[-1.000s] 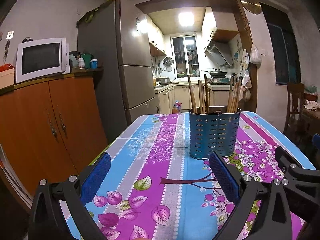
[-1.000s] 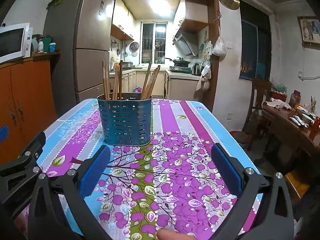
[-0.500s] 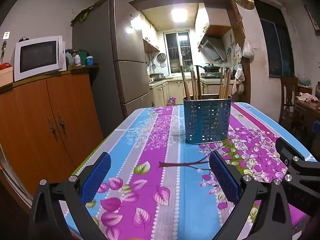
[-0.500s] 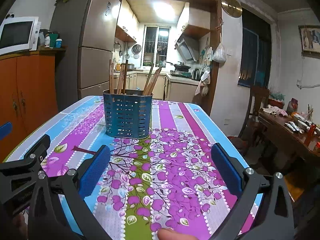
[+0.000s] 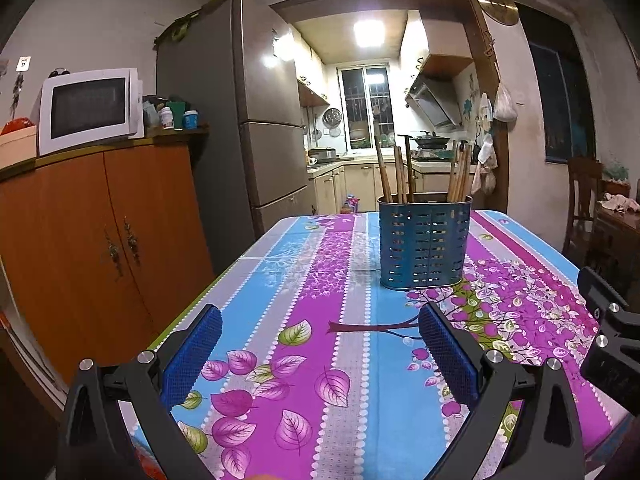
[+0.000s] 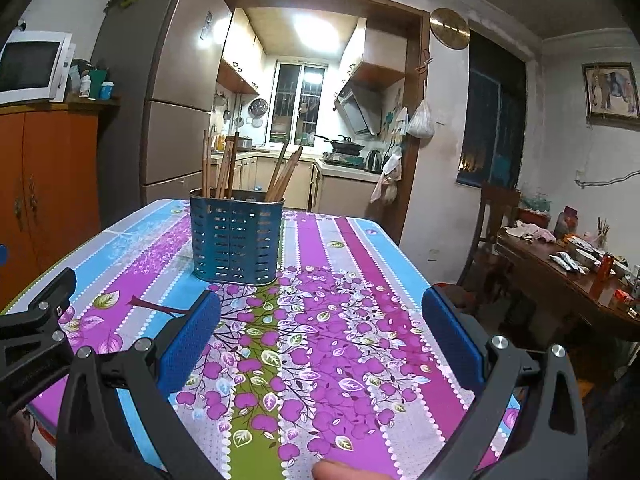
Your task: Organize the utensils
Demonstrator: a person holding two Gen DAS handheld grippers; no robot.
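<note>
Blue perforated holder [image 5: 424, 242] stands upright mid-desk [image 5: 344, 360], chopsticks [image 5: 400, 172] upright inside in two clusters. Left claw [image 5: 320, 344] and right claw [image 6: 320, 332] both spread wide, empty, well short of it. Risk: a sideways knock on the light, tall holder would likely tip it and scatter the sticks.

We see a glossy, smooth floral tablecloth [image 5: 344, 320] (plastic-looking, catching the kitchen light) right to the table's edges. The blue holder [image 5: 424, 246] looks like painted, perforated metal; the chopsticks [image 5: 394, 174] are matt wood. Our left gripper [image 5: 320, 344] shows textured blue pads [image 5: 192, 356] on matt black plastic.
</note>
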